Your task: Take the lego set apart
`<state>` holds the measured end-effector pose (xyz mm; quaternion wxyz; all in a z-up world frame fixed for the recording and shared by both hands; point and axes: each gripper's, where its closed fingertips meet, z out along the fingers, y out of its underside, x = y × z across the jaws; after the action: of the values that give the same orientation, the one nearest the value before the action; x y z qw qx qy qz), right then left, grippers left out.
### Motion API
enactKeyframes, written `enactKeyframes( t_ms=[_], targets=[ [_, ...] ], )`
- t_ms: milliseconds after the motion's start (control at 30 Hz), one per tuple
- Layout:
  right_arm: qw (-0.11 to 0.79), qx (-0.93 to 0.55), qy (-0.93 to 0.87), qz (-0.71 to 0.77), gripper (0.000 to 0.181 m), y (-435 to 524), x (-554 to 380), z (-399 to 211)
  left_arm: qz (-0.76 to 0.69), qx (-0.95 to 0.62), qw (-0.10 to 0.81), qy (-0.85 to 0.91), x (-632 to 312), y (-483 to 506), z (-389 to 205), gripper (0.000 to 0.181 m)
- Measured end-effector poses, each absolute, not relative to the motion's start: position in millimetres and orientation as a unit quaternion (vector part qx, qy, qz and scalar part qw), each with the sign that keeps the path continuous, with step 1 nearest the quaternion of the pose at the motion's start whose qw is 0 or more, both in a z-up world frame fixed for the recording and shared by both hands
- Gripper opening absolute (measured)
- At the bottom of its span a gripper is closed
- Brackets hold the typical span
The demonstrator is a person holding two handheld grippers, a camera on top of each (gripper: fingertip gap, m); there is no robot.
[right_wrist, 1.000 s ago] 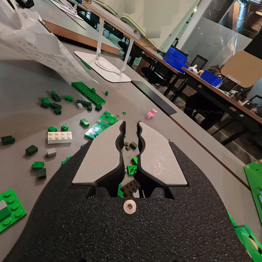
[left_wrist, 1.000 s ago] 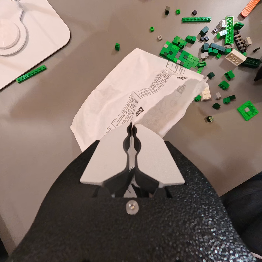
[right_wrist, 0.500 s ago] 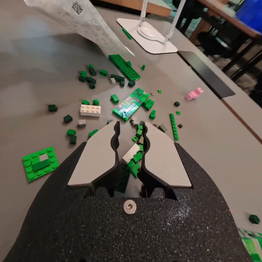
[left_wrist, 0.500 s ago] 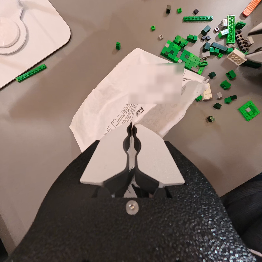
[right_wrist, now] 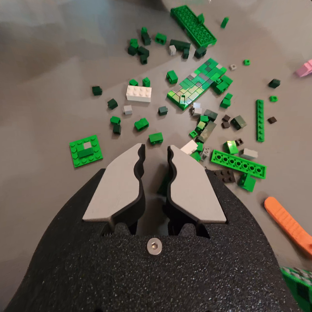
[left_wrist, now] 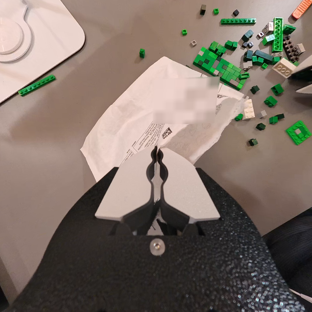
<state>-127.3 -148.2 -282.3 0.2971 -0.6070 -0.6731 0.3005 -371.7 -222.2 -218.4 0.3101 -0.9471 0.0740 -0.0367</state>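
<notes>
My left gripper (left_wrist: 157, 148) is shut on a torn white paper bag (left_wrist: 135, 108) and holds it above the grey table. My right gripper (right_wrist: 156, 146) is open and empty, pointing down at the scattered bricks; its fingertips (left_wrist: 302, 81) show at the right edge of the left wrist view. A tiled green plate assembly (right_wrist: 197, 84) lies ahead of it, and also shows in the left wrist view (left_wrist: 219, 67). A white 2x4 brick (right_wrist: 138, 93), a small green square plate (right_wrist: 85, 150) with tiles on it, and a green holed beam (right_wrist: 238, 163) lie near the right gripper.
A long green baseplate (right_wrist: 192, 27) lies far ahead. An orange brick separator (right_wrist: 288, 224) lies at the right. A pink piece (right_wrist: 305, 69) is at the right edge. A white stand base (left_wrist: 33, 42) and a thin green strip (left_wrist: 37, 85) are at the left. My hands' fingertips stand some 25 centimetres from each other. The left gripper is farther from the small green square plate (right_wrist: 85, 150), some 25 centimetres, than the right, some 7 centimetres. It turns up in the left wrist view (left_wrist: 301, 130) as well.
My right gripper has tilted down toward the table, moved over the brick pile and opened a little wider. My left gripper holds the paper bag still.
</notes>
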Motion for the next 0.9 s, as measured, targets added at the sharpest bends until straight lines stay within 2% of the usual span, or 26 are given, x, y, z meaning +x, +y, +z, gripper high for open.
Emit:
enactKeyframes(
  t_ms=[133,233,467,600,767,900],
  targets=[
    [0.307,-0.6,-0.676,0.3,0.024,-146.4,-112.0,-275.8,-0.035,-0.947,0.31,0.076,-371.1,-221.7,-218.4,0.0],
    [0.253,-0.616,-0.652,0.363,0.023,-164.3,-95.1,-268.9,-0.036,-0.947,0.31,0.077,-371.0,-221.4,-218.6,0.0],
    [0.244,-0.622,-0.662,0.34,0.022,-191.5,-54.0,-271.7,-0.031,-0.95,0.303,0.069,-372.7,-221.2,-220.8,0.0],
    [0.248,-0.645,-0.659,0.296,0.023,-195.6,-29.9,-276.3,-0.023,-0.95,0.303,0.072,-370.7,-221.3,-219.6,0.0],
    [0.325,-0.692,-0.607,0.217,0.023,-161.3,7.4,-263.8,-0.023,-0.949,0.307,0.074,-369.7,-222.1,-216.9,0.0],
    [0.316,-0.736,-0.578,0.157,0.026,-144.9,37.1,-269.4,-0.026,-0.948,0.307,0.074,-370.1,-223.5,-216.4,0.0]
  ],
)
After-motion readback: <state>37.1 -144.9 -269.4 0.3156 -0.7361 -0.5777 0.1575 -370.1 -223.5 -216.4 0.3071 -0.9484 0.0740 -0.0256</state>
